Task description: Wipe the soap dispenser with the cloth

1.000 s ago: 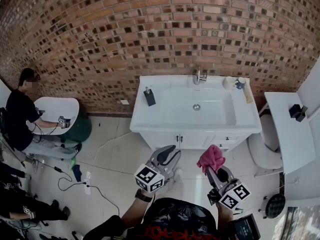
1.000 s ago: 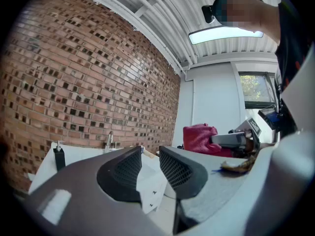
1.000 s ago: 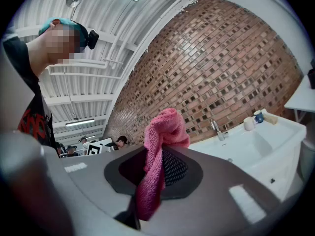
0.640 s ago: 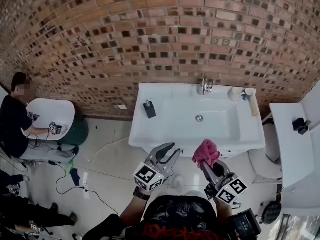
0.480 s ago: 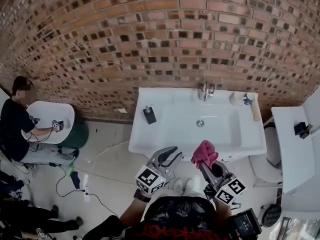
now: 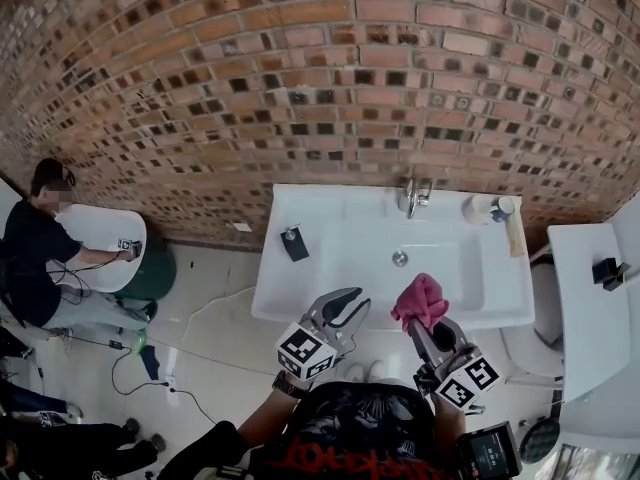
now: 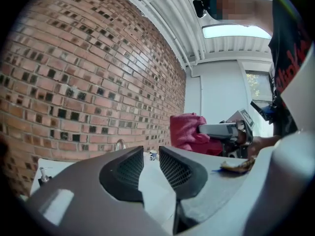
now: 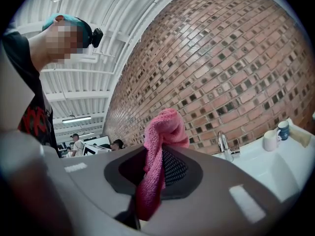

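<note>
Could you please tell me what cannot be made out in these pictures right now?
Soap dispenser: too small in the head view to show dirt or a label.
Right gripper pad faces: covered by the pink cloth in the right gripper view.
Beige item at the right of the sink: too small in the head view to identify.
</note>
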The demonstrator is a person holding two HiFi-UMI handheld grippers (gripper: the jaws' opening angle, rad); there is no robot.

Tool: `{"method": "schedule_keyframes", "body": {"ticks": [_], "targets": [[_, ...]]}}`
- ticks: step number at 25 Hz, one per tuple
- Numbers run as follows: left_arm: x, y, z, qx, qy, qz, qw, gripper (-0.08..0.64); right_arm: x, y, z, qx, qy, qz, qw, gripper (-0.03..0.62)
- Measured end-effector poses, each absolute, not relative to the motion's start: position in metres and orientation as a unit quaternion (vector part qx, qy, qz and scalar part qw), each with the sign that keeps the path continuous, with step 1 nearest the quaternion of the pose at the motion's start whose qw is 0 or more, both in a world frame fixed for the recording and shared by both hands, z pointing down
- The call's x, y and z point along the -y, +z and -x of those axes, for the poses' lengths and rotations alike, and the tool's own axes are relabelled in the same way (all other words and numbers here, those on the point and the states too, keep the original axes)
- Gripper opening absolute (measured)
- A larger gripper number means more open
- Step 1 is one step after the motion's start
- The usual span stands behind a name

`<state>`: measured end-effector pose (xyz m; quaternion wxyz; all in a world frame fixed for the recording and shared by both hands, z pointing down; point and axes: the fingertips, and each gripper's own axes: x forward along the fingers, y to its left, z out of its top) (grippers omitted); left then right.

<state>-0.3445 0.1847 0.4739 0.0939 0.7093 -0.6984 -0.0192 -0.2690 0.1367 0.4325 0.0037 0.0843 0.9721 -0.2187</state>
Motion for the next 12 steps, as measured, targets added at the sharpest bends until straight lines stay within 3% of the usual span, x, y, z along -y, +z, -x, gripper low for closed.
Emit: {"method": "schedule_keyframes", "body": {"ticks": [6,9,12], "targets": [[-0.251,0.589,0.454,0.825,-0.008,-0.537,0.178,0.109,-0.124,0.443,0.266,-0.973,-0.221,-0.066,-0.001,0.057],[-0.279,0.641,0.54,0.866,-0.017,-0.452,0.214,0.271,-0.115,0.443,0.257,-0.975,-0.219,-0.049,-0.008,0.057],[-0.263,0.675,0.608,0.863,0.048,-0.448,0.228,0.282,-0.104,0.45,0.246,-0.974,-0.225,-0.028,-0.017,0.057]]}}
